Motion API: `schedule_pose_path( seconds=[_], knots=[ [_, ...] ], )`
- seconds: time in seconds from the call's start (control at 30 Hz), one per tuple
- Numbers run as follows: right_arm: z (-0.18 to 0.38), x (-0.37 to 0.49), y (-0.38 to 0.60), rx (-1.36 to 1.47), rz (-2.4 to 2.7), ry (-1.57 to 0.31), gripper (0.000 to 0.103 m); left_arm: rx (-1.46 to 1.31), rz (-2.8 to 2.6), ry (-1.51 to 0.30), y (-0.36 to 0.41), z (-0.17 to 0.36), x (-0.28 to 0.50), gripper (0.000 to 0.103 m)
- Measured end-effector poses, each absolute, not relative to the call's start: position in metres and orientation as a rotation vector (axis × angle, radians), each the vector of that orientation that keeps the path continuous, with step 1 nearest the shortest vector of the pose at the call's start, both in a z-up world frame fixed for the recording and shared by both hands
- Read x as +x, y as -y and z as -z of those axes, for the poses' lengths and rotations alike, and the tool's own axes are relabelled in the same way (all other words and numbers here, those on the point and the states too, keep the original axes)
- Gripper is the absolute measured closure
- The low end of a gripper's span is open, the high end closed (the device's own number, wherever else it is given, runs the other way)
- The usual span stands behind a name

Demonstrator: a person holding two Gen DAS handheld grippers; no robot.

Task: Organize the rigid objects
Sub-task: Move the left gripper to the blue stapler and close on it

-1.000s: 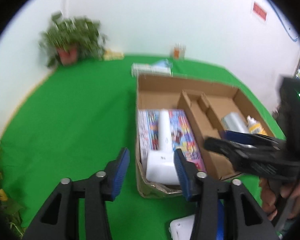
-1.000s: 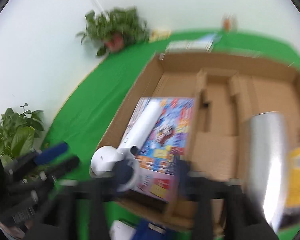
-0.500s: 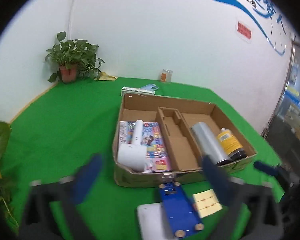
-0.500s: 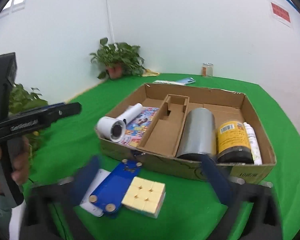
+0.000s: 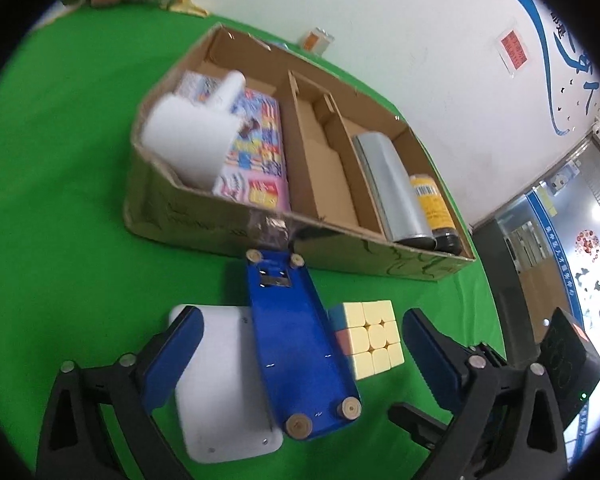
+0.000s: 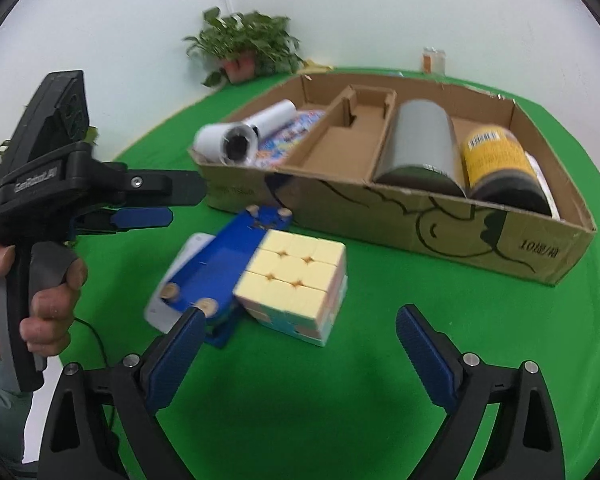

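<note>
A pastel cube lies on the green cloth beside a blue wedge-shaped tool that rests on a white flat piece. My right gripper hovers just short of the cube, jaws wide and closing, pads touching nothing. My left gripper points down at the blue tool, which shows between its fingers untouched. Its jaws are also wide and closing. The cube sits just right of the tool. From the right wrist, the left gripper reaches in from the left, gripped by a hand.
Behind stands an open cardboard box. It holds a white hair dryer on a colourful book, a silver cylinder and a yellow-labelled bottle. A potted plant and a small jar stand by the wall.
Both grippers have drawn back from the box and sunk toward the cube and blue tool in front of it. Their jaws stand much wider than a second ago. The left view has rolled.
</note>
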State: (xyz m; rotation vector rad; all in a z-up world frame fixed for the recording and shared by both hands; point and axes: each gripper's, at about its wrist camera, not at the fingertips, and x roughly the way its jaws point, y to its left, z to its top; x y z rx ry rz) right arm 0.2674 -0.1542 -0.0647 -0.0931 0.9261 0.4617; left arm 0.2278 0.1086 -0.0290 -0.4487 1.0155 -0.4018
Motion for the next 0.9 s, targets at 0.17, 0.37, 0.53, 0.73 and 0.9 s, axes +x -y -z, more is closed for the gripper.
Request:
schedule_pose_path(
  seconds=[0.17, 0.37, 0.53, 0.73, 0.9],
  knots=[
    [0.089, 0.283, 0.15, -0.092, -0.47, -1.028, 0.023, -0.457, 0.452, -1.094, -0.089, 0.05, 0.239, 0.022],
    [0.089, 0.274, 0.166, -0.065, -0.464, -1.002, 0.024, -0.489, 0.547, -1.102, -0.069, 0.045, 0.233, 0.024],
    [0.077, 0.258, 0.201, -0.099, -0.443, -0.988, 0.024, -0.522, 0.709, -1.146, -0.028, 0.041, 0.218, 0.031],
    [0.061, 0.228, 0.239, -0.158, -0.437, -0.983, 0.023, -0.517, 0.691, -1.065, -0.036, 0.024, 0.209, 0.031],
    [0.052, 0.212, 0.218, -0.112, -0.531, -0.966, 0.023, -0.512, 0.588, -1.041, -0.063, 0.022, 0.215, 0.029]
  ],
)
